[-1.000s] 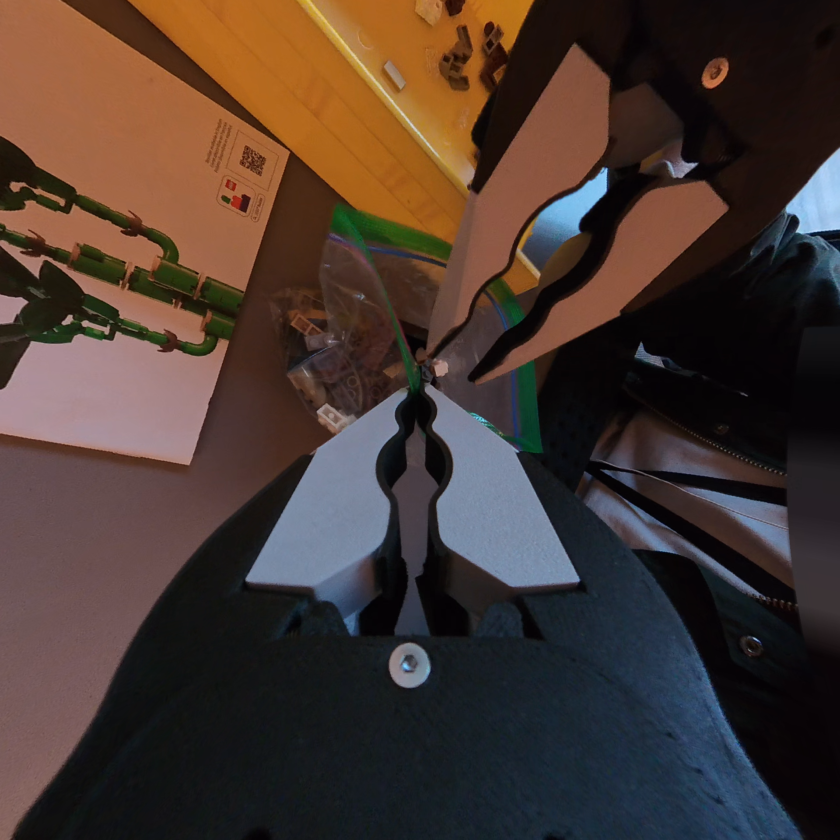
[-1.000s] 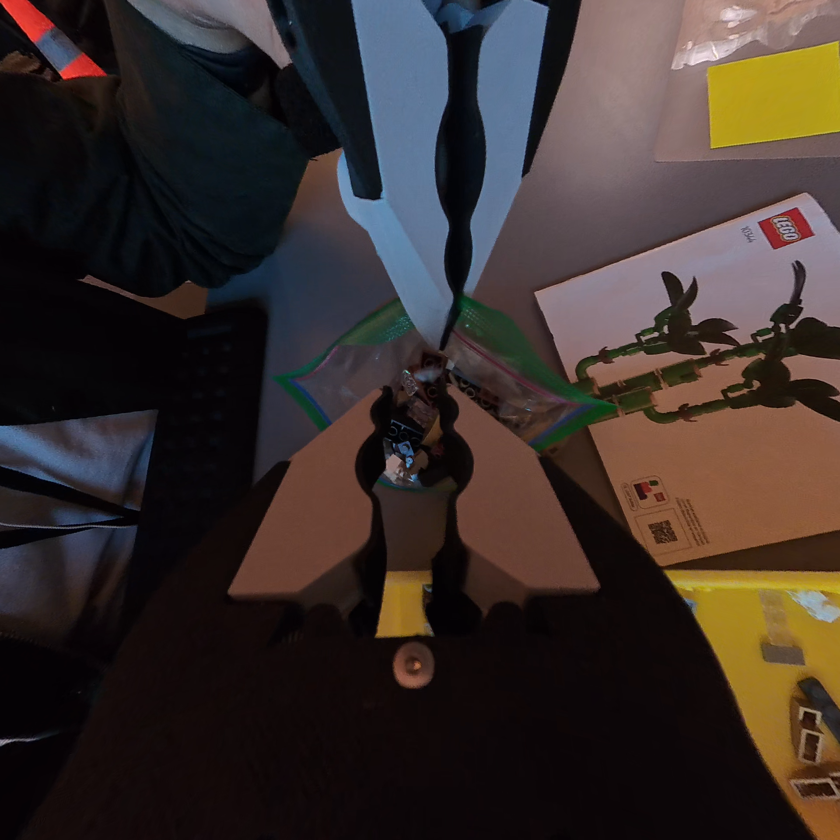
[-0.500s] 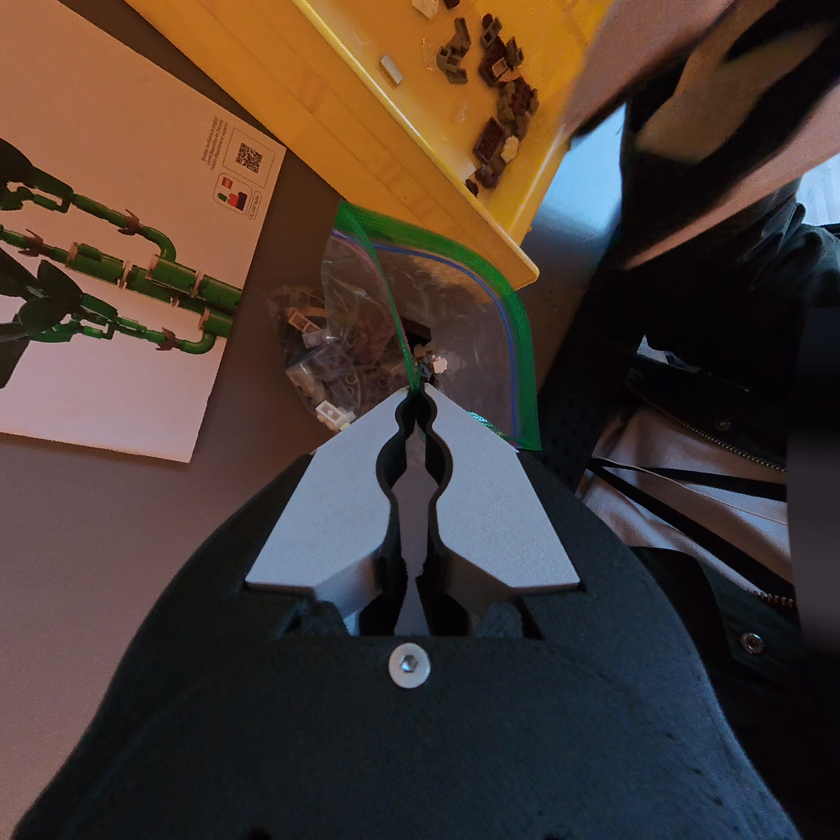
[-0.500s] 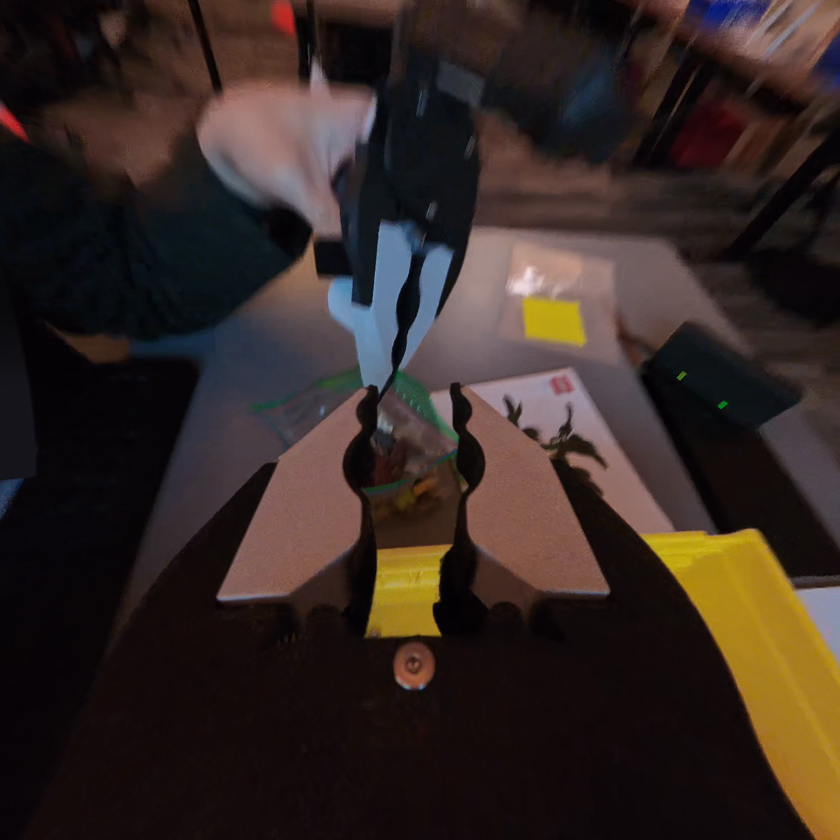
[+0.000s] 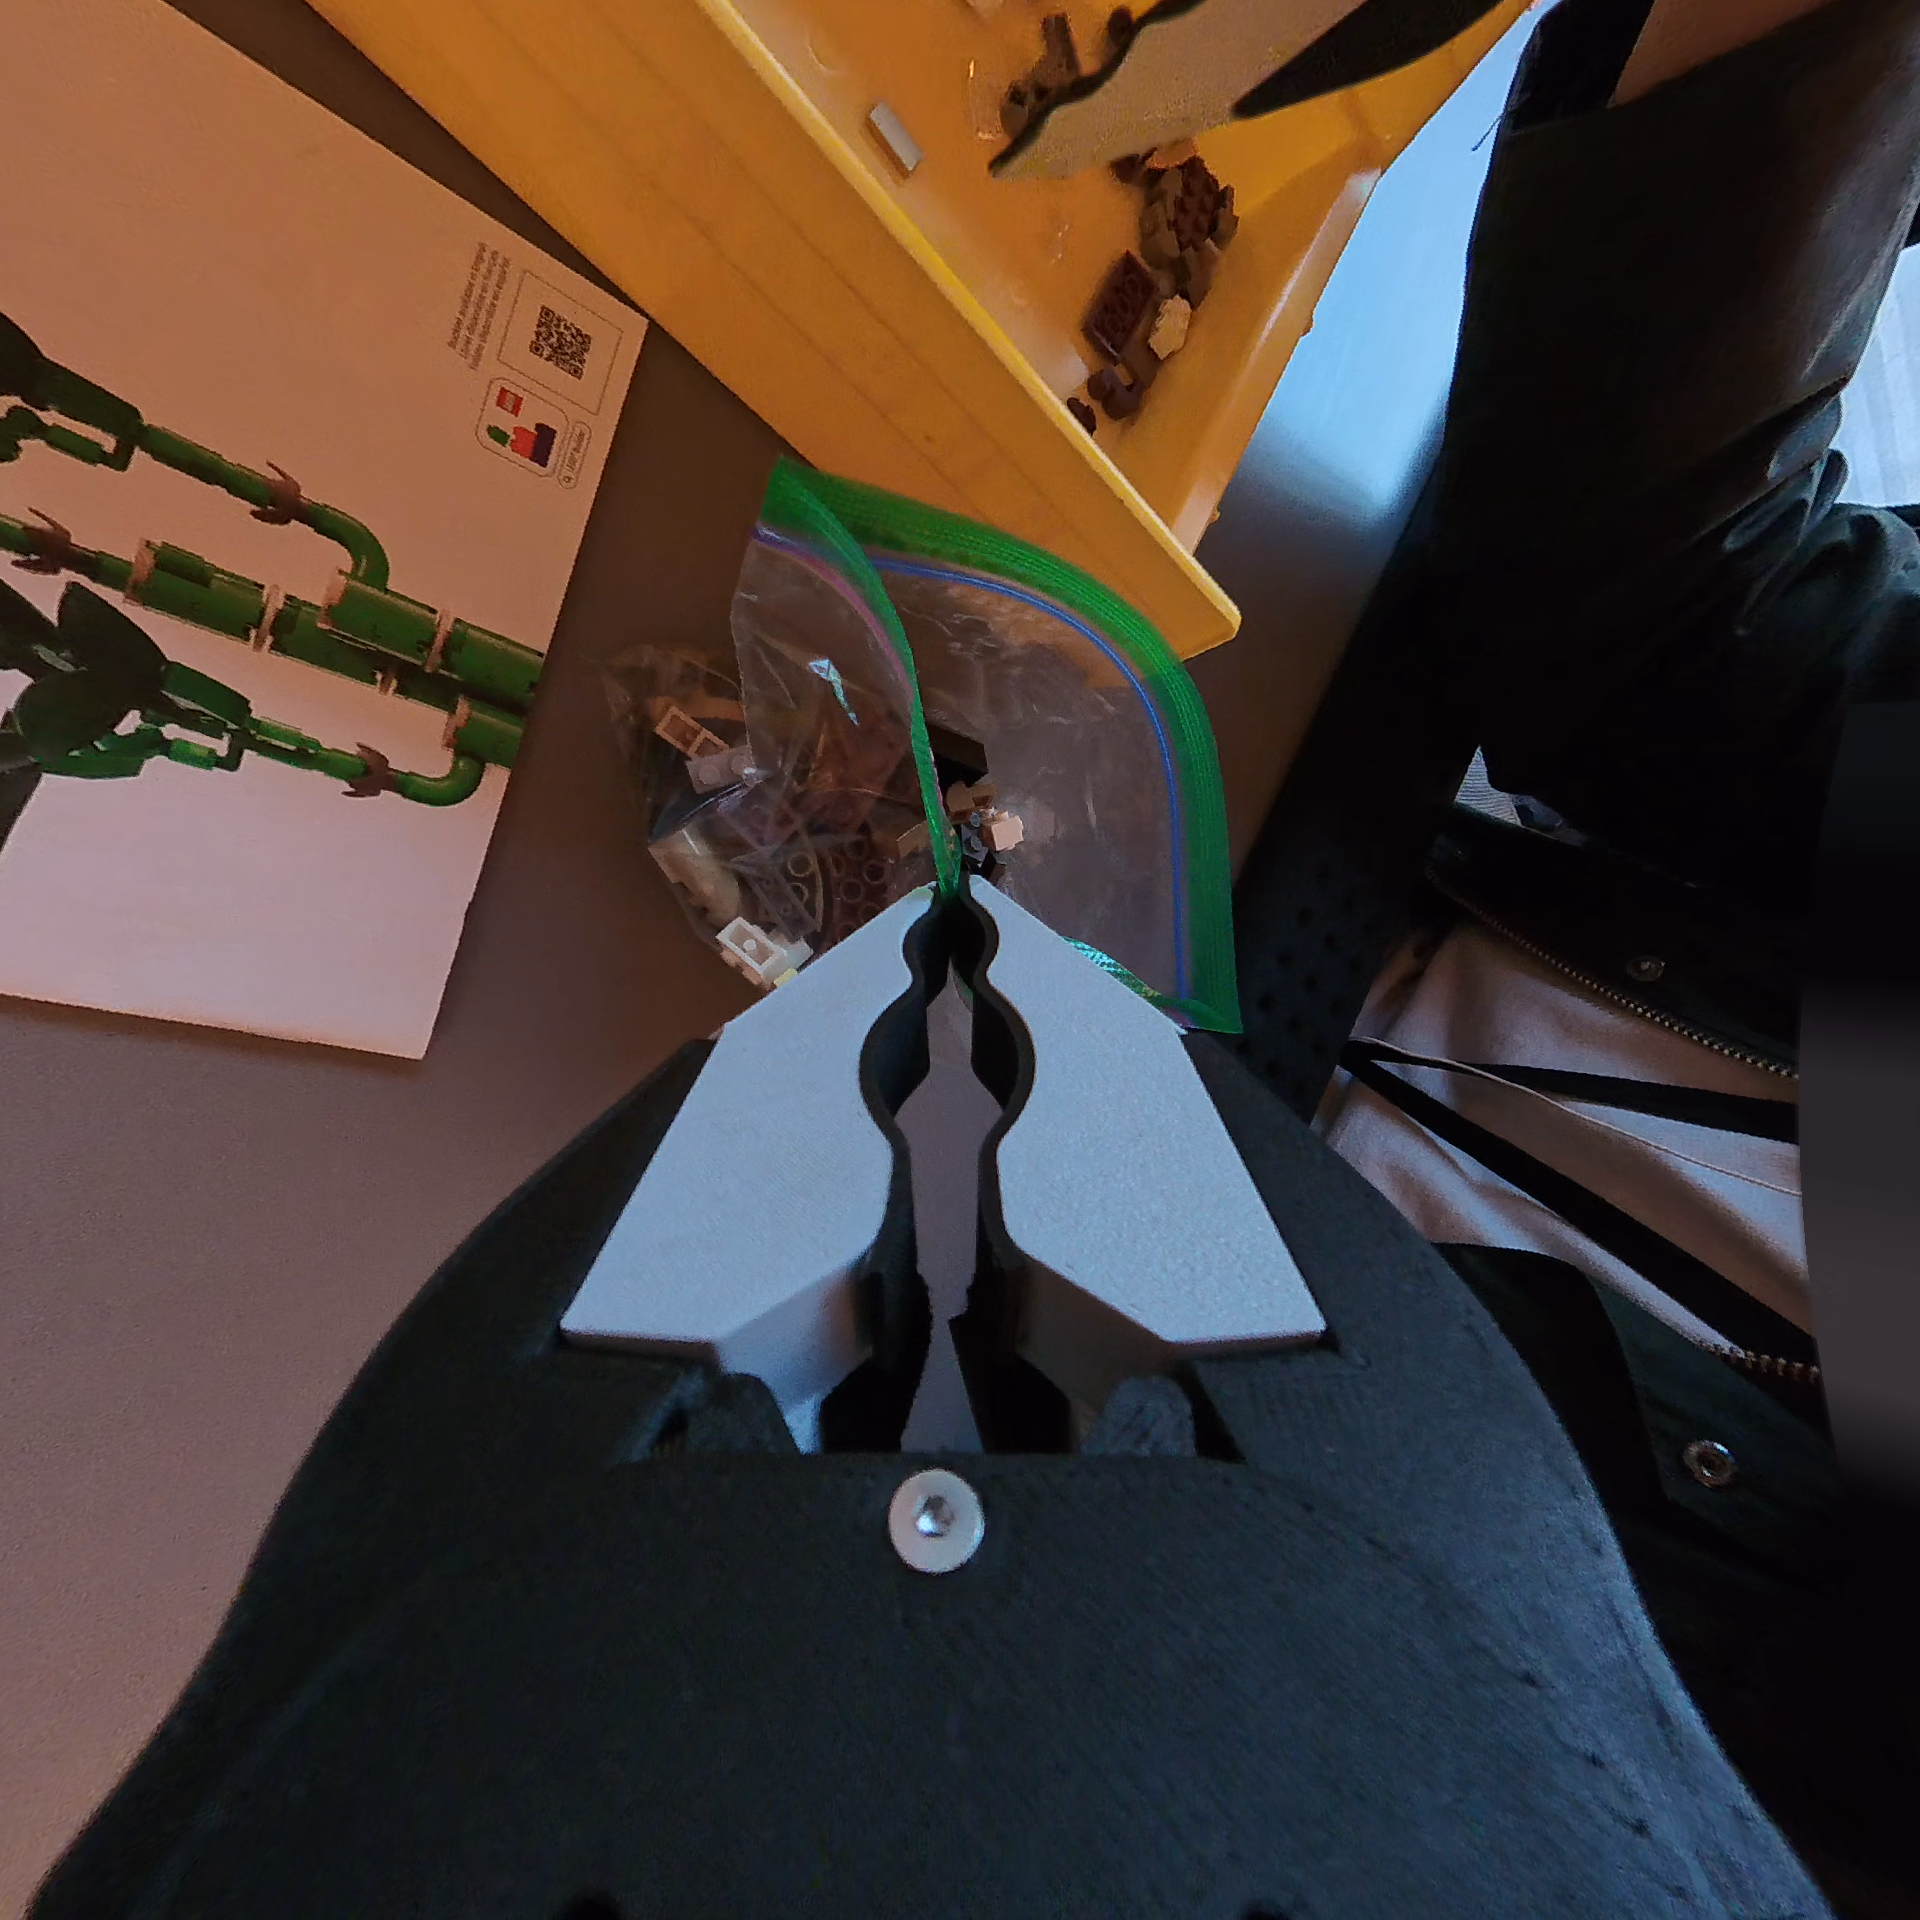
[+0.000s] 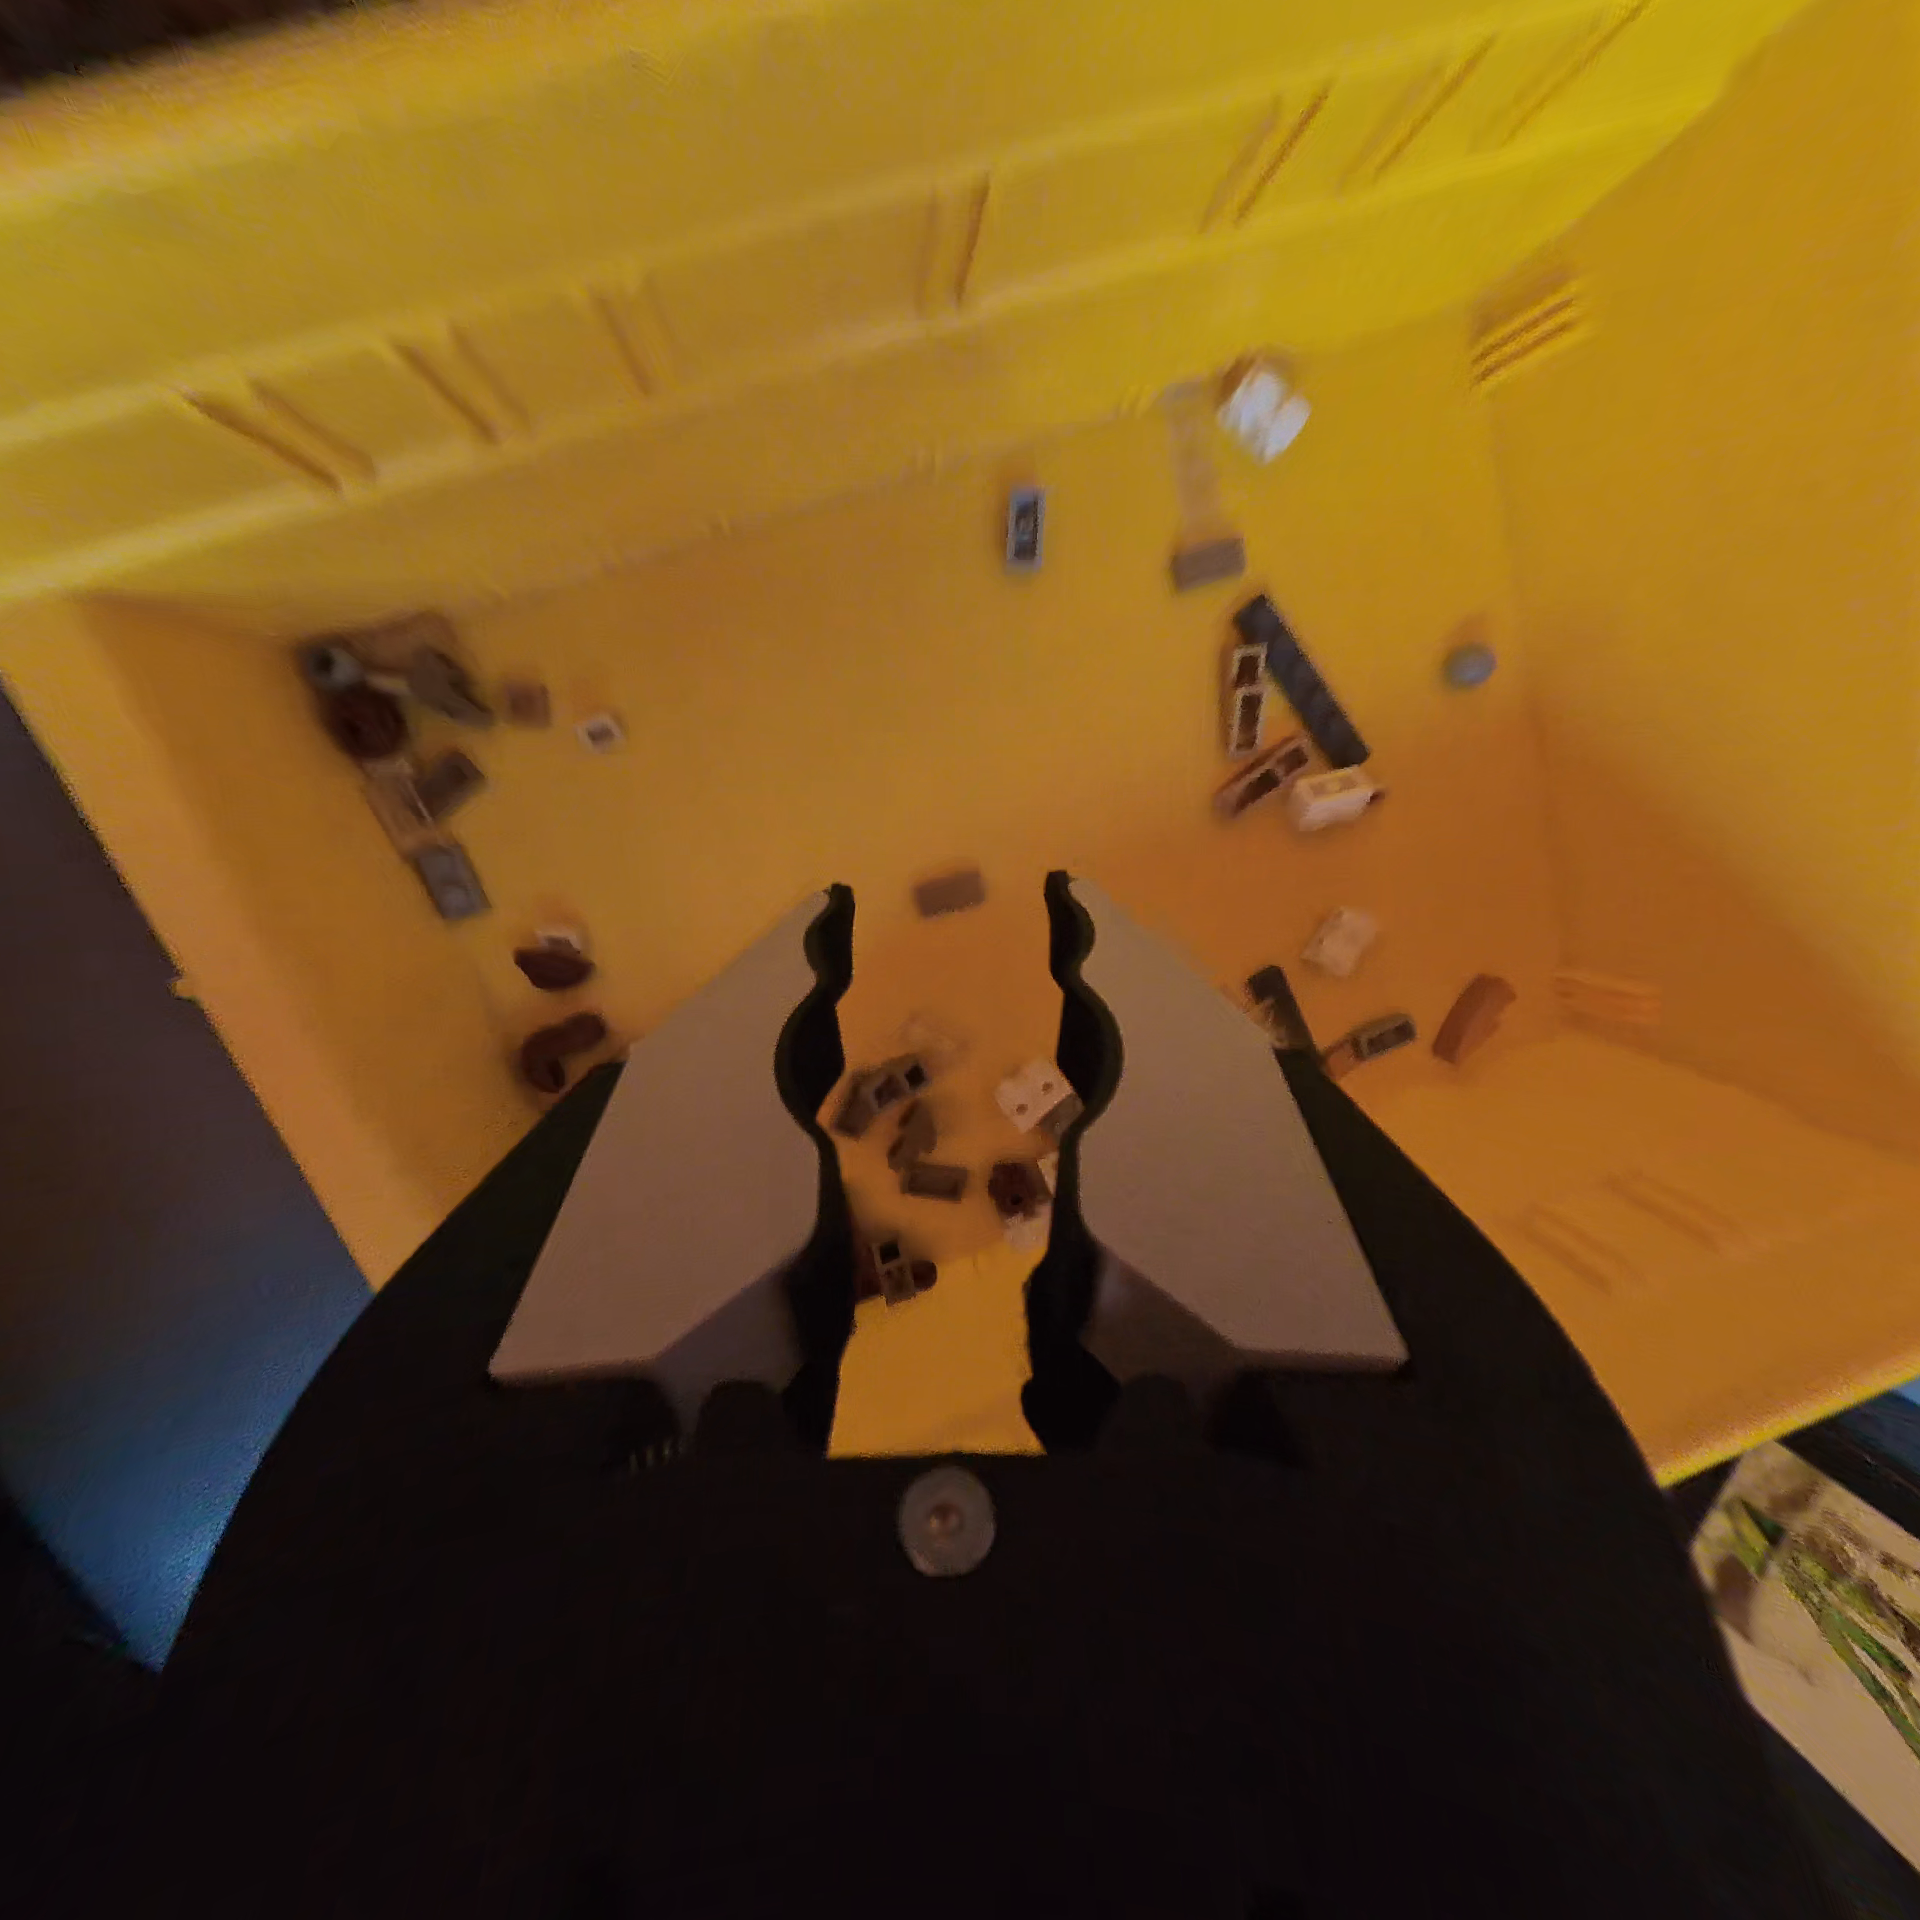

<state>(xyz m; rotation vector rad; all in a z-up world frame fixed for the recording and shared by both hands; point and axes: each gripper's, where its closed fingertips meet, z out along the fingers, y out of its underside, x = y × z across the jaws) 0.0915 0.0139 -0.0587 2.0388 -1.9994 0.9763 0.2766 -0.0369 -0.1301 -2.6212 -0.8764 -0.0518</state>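
Left hand-held gripper (image 5: 954, 894): jaws pinched together on the green zip edge of a clear plastic bag (image 5: 1039, 727), apparently to keep its mouth held up and spread; bag body resting on the grey bench (image 5: 208, 1195) just ahead of the tips, small grey, brown and white bricks (image 5: 748, 821) heaped inside. Left of the tips: printed booklet (image 5: 260, 520) with a green plant picture, flat on the bench, touching nothing held. Beyond the bag: yellow bin (image 5: 935, 343), its near wall just behind the bag's rim. Right hand-held gripper (image 6: 945, 904): jaws moderately wide, holding nothing, poised above the bin floor, seemingly set to pick. Loose bricks (image 6: 935, 1132) scattered below and between the fingers (image 6: 707, 1143), others well apart toward the bin walls. View blurred; contact with any brick not discernible. Person's dark jacket (image 5: 1662, 520) at right.
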